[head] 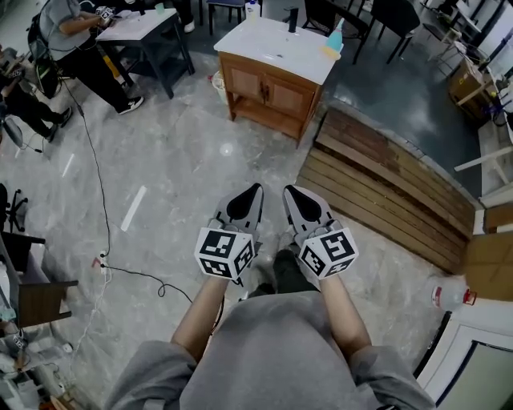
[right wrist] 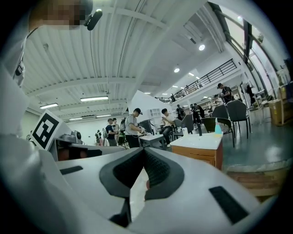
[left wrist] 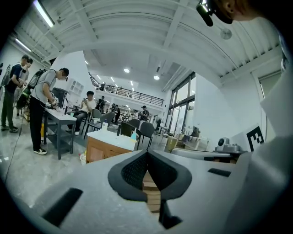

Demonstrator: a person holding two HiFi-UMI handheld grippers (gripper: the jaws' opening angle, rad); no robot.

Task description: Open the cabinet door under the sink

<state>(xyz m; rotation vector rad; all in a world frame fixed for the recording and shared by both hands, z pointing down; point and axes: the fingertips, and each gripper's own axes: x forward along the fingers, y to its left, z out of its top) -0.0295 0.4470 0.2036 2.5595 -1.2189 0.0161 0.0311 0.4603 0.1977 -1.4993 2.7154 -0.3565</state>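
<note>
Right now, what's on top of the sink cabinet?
A white countertop, a dark upright item and a teal bottle. Its doors are shut, so the inside is hidden.

In the head view the cabinet doors [head: 272,94] show handles too small to resolve, the person [head: 68,28] at top left is cropped by the edge, and the left gripper [left wrist: 147,154] masks the doors' lower part in its own view.

The head camera looks steeply down from above the person onto the left gripper [head: 255,190], the right gripper [head: 290,192] and the floor [head: 176,160]; the sink cabinet [head: 271,84] stands well ahead. Each gripper camera sits close behind its own jaws and faces forward, nearly level. All three views share this cabinet [left wrist: 103,151] [right wrist: 201,153].
</note>
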